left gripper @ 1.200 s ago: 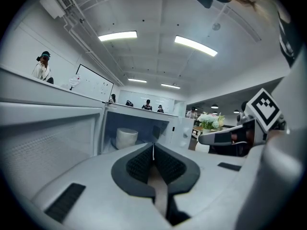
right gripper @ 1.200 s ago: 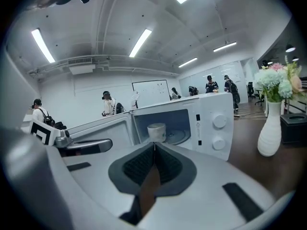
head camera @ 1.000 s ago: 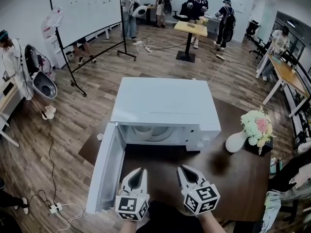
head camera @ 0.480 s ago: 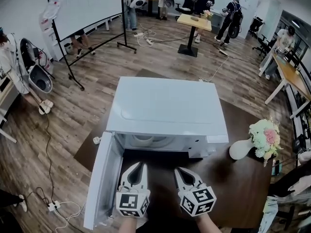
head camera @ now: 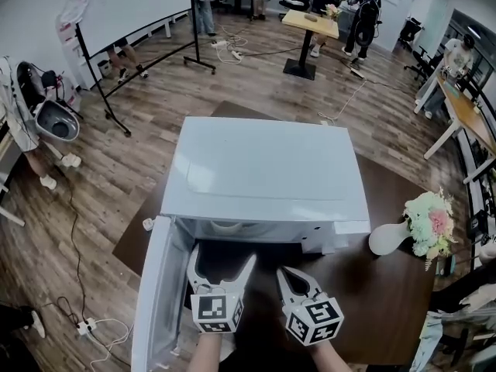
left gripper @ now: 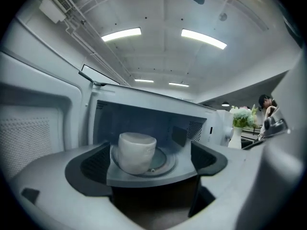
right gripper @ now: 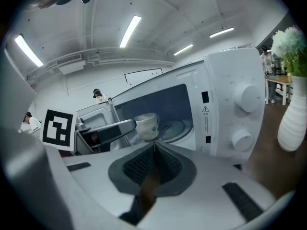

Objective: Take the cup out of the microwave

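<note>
Left gripper view shows my left tongs [left gripper: 151,164] have just been opening. Now they stand wide apart, with nothing between them yet. The cup [left gripper: 137,151] sits inside the microwave [left gripper: 158,104], on its round plate [left gripper: 165,163]. My right tongs [head camera: 294,277] are pressed together, empty, outside the microwave. I think I can reach in now.

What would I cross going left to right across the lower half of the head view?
Open microwave door → left tool, whose jaws have just been opening, with the cup ahead of them, not between → right tool, jaws together → white vase → flowers.
</note>
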{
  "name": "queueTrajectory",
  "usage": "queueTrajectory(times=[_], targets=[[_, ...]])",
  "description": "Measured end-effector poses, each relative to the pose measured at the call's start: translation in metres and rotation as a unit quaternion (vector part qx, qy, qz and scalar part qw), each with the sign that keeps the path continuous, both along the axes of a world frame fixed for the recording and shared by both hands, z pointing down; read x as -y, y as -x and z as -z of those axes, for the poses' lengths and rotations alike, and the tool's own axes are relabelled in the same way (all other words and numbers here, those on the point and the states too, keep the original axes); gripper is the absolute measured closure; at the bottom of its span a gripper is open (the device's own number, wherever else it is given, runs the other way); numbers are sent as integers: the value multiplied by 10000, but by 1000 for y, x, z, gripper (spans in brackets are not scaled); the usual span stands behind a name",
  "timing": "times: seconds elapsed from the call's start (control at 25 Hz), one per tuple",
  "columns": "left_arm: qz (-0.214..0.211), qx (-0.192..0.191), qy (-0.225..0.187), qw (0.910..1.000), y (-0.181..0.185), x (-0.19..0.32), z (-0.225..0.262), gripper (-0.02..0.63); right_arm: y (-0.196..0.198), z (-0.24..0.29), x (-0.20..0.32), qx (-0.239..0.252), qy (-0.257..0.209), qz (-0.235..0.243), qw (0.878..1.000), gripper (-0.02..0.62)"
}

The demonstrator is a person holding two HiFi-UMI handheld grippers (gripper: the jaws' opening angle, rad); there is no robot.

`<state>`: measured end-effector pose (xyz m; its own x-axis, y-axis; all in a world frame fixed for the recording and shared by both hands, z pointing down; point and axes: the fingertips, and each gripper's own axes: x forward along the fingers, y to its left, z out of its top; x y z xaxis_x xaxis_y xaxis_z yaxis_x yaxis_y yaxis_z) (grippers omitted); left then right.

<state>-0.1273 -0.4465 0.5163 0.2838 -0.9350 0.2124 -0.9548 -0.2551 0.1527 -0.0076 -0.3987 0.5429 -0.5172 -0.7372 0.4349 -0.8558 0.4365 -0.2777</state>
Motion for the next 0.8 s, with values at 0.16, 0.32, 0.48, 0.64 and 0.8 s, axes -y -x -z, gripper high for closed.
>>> queueTrajectory(times=[0.16, 0.32, 0.48, 0.64, 0.8], targets=[[47, -43, 163, 9998, 2, 19, -14, 97, -1, -7, 6, 8, 60, -30, 10000, 600], [161, -63, 237, 9996, 8, 38, -25, 92, -3, -14, 14, 23, 140, -97, 9999, 600], [202, 47, 303, 9993, 9, 56, -34, 91, -6, -21, 18, 53, 225, -133, 9996, 600], [193, 216, 274, 9992, 9, 74, -40, 91, -8, -31, 22, 88, 364, -177, 9991, 600], [231, 348, 288, 9987, 9, 94, -49, 91, -13, -42, 34, 194, 514, -266, 9981, 600]])
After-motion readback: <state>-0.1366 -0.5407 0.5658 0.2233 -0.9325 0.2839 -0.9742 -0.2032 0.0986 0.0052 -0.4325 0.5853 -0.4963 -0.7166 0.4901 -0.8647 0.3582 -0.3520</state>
